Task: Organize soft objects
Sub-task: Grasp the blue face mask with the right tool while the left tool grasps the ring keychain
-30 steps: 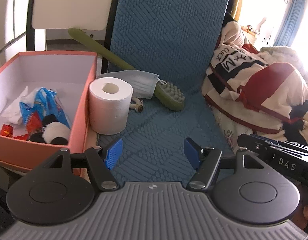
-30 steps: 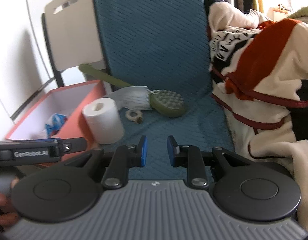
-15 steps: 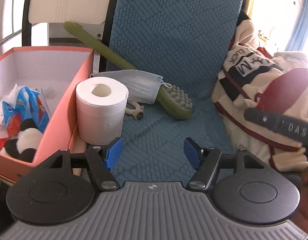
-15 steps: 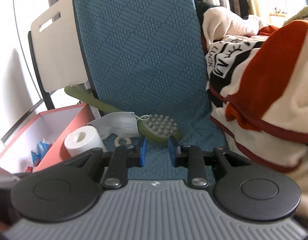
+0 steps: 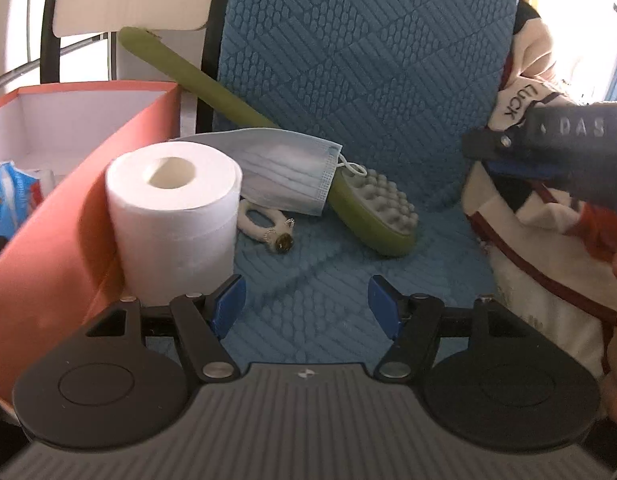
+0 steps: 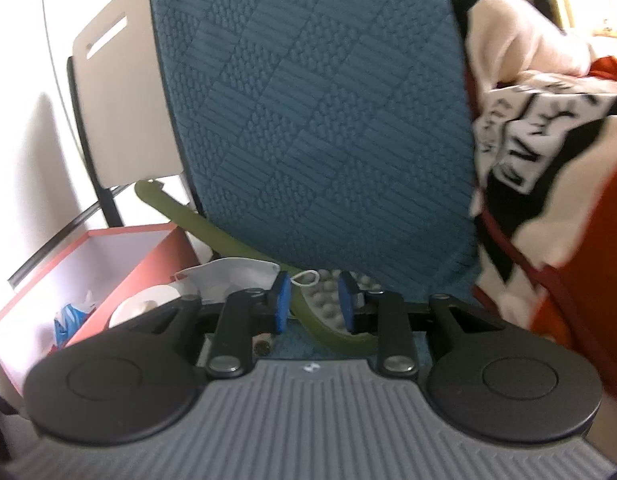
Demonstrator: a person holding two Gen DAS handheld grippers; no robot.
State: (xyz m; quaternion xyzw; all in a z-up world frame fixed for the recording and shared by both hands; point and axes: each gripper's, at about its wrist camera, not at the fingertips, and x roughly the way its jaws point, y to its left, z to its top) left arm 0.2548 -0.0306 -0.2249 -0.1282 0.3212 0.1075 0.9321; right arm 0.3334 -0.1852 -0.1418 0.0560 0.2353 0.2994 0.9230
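The face mask (image 5: 286, 176), pale blue and pleated, lies draped over the green long-handled brush (image 5: 372, 212) on the blue quilted seat (image 5: 332, 320), at about 11 o'clock from the left gripper (image 5: 306, 304). That gripper's blue pads stand wide apart over bare seat, holding nothing. The left view shows plainly what the right nearly hides: the toilet roll (image 5: 174, 216) standing upright at 10 o'clock, touching the orange box (image 5: 64, 216), and a small cream ring-shaped trinket (image 5: 268, 230) just beside the roll, partly under the mask. It also catches the right gripper's dark body at 2 o'clock.

In the right view the right gripper (image 6: 313, 300) has its jaws narrowly parted and has just been opening them; nothing is pressed between the pads, and the brush's knobbed head only shows through the gap beyond. Here the mask (image 6: 232, 276) peeks out at 10 o'clock, and this view alone takes in the full height of the quilted seat back.

A blanket (image 6: 548, 160) in cream, black and red is heaped at 3 o'clock. A pale chair (image 6: 120, 100) stands against the white wall behind the box.
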